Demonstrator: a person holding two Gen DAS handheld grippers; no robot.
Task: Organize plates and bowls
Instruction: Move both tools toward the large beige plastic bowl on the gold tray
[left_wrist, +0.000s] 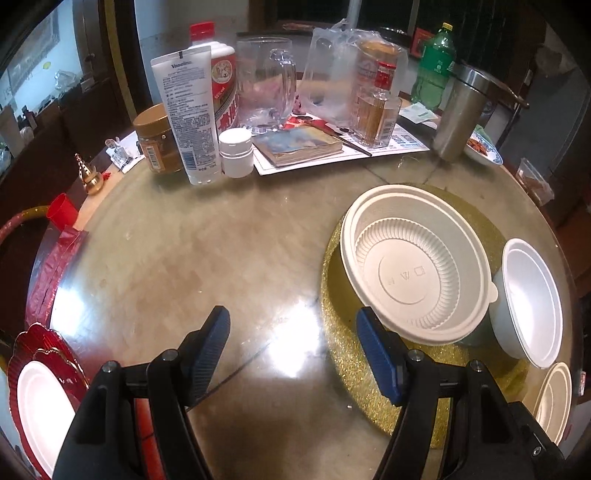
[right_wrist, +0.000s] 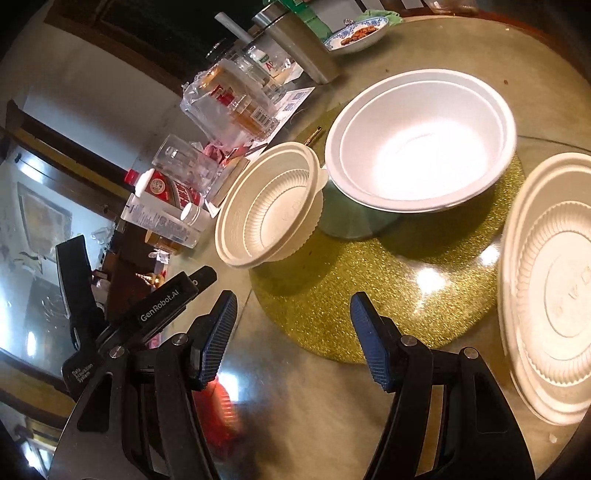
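A: status on both tools?

B: my left tool (left_wrist: 293, 350) is released, jaws wide apart, nothing between them, hanging over bare worktop (left_wrist: 184, 258). My right tool (right_wrist: 293, 332) is released too, jaws spread and empty, over the near edge of the gold glitter mat (right_wrist: 369, 295)

A: where's the tableware?

B: from the left tool, the ribbed white bowl (left_wrist: 417, 266) is ahead and to the right on the mat, tilted, its rim just past the right fingertip. The smooth white bowl (left_wrist: 532, 299) is further right, touching it. Another ribbed piece (left_wrist: 554, 398) sits at far right, partly cut off. A white plate (left_wrist: 40, 406) on a red plate (left_wrist: 55, 343) is at lower left

A: and from the right tool?

B: ribbed bowl (right_wrist: 269, 206) is ahead, slightly left, leaning against the smooth one (right_wrist: 421, 140), which is ahead to the right. The second ribbed piece (right_wrist: 554, 288) is hard right, close by. Bottles and a glass mug (left_wrist: 266, 85) stand beyond, well apart
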